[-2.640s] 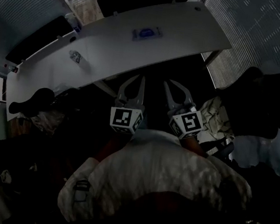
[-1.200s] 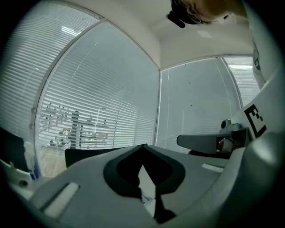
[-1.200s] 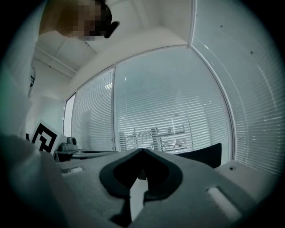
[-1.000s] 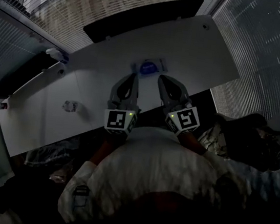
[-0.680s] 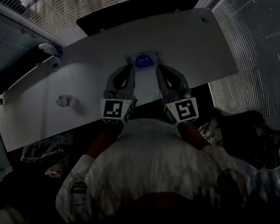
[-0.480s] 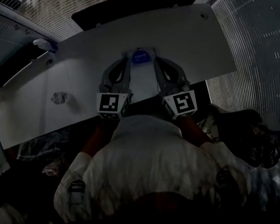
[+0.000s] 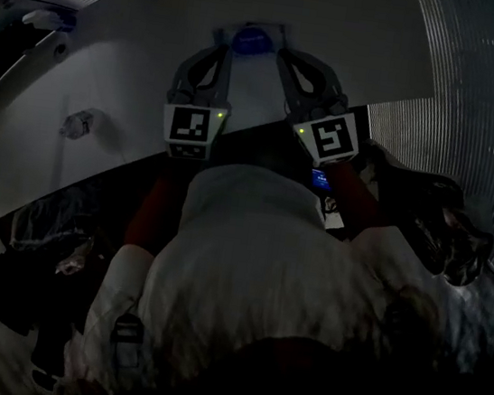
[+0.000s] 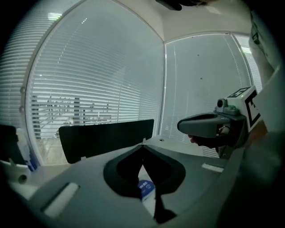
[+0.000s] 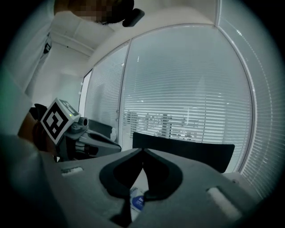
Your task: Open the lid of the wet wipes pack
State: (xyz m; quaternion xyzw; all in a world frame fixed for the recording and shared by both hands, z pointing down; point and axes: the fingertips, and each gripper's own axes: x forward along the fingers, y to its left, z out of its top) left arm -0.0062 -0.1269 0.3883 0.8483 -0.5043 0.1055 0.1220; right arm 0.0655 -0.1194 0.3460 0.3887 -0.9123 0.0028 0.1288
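Came lower and nearer the table (image 7: 370,36) than a second before. Held left gripper (image 7: 221,42) and right gripper (image 7: 282,55) pressed together, empty. Faced the wet wipes pack (image 7: 249,39) just ahead between both tips, lying flat, apparently long side crosswise, about equally near each.

Looks murky and underexposed from the head, with pale light only on the white table (image 7: 138,67), yet brightens in both gripper views with daylight through the slatted blinds (image 8: 89,80), bends straight lines by fisheye, blackens toward the corners and softens the near foreground.
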